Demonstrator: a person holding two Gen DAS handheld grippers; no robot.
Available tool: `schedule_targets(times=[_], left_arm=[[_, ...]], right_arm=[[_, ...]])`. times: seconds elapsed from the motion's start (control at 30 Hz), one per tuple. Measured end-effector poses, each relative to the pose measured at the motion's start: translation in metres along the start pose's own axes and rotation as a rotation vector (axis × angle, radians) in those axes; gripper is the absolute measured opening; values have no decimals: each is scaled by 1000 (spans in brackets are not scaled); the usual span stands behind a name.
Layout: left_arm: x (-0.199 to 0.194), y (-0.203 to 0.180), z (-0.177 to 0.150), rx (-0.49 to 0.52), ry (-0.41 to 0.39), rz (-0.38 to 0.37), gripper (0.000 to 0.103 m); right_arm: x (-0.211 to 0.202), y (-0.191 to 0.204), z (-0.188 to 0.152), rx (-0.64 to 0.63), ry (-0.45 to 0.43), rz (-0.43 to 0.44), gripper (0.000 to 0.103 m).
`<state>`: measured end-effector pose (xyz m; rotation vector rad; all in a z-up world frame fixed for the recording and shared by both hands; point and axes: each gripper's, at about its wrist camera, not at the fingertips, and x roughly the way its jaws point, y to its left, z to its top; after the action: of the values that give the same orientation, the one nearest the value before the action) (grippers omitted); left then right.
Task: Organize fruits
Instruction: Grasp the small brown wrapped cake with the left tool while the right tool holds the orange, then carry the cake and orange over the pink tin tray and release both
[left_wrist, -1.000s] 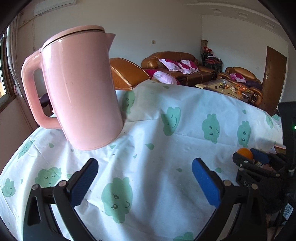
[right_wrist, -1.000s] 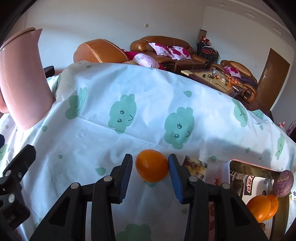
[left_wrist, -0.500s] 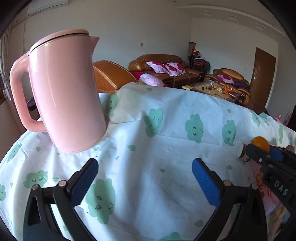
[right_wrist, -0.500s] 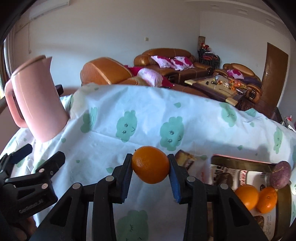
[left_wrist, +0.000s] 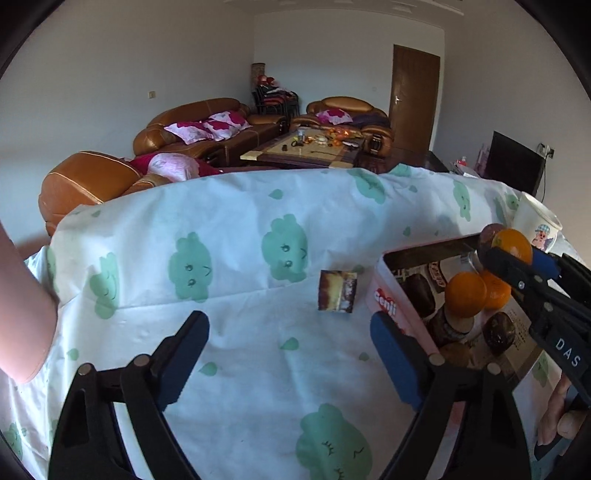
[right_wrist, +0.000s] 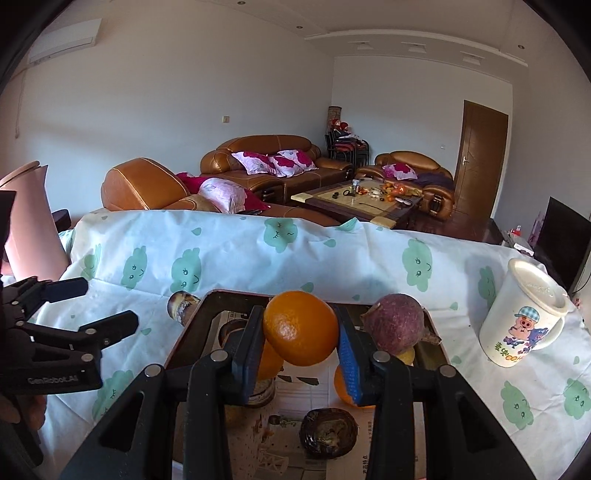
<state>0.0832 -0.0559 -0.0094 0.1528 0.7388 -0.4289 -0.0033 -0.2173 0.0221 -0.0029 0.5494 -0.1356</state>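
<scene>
The right gripper (right_wrist: 301, 354) has its two blue-padded fingers (right_wrist: 347, 349) closed against the sides of an orange (right_wrist: 301, 326), which sits pinched between the pads near their tips and bulges above them — it is held in the air over the tray (right_wrist: 192, 325), not resting on anything. Seen from the left wrist, the same orange (left_wrist: 513, 245) shows at the far right, clamped in the black jaws above the tray's far end. The tray, a shallow box with a pink printed outer wall (left_wrist: 384, 295) and a picture-covered floor, lies on a table under a white cloth with green cloud faces (right_wrist: 229, 254). Inside it, below and behind the held fruit, lie two more oranges (left_wrist: 465, 295), partly hidden by the right gripper's fingers in its own view, and a purple round fruit (right_wrist: 393, 323) sits at the tray's far right corner, just beside the right pad. The left gripper (left_wrist: 290, 354) hangs above bare cloth to the left of the tray with its fingers spread wide and nothing between them; its right pad (left_wrist: 391, 362) lies close to the tray's pink wall. A small printed packet (left_wrist: 338, 291) lies flat on the cloth just left of the tray. A white lidded cup with a cartoon pig (right_wrist: 524, 317) stands upright to the right of the tray — apart from it — and a pink kettle (right_wrist: 27, 225) stands at the table's far left.
</scene>
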Motion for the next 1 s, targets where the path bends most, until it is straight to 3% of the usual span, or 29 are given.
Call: schedule_targets(times=[0.13, 0.3, 0.43, 0.53, 0.67, 0.77, 1.0], left_arm=[[26, -8, 9, 10, 62, -72, 78], [49, -11, 18, 5, 90, -106, 62], [62, -4, 27, -26, 99, -129, 60], [70, 3, 27, -72, 134, -220, 53], [68, 6, 24, -82, 133, -261, 35], [66, 6, 23, -84, 126, -230, 34], [34, 10, 14, -60, 22, -6, 34]], right_arm=[[5, -4, -3, 39, 11, 43, 39], [6, -8, -2, 67, 23, 74, 39], [7, -12, 0, 82, 28, 83, 39], [9, -15, 0, 94, 34, 92, 39], [11, -17, -1, 107, 44, 107, 39], [12, -16, -1, 104, 46, 107, 39], [8, -15, -3, 106, 19, 114, 39]])
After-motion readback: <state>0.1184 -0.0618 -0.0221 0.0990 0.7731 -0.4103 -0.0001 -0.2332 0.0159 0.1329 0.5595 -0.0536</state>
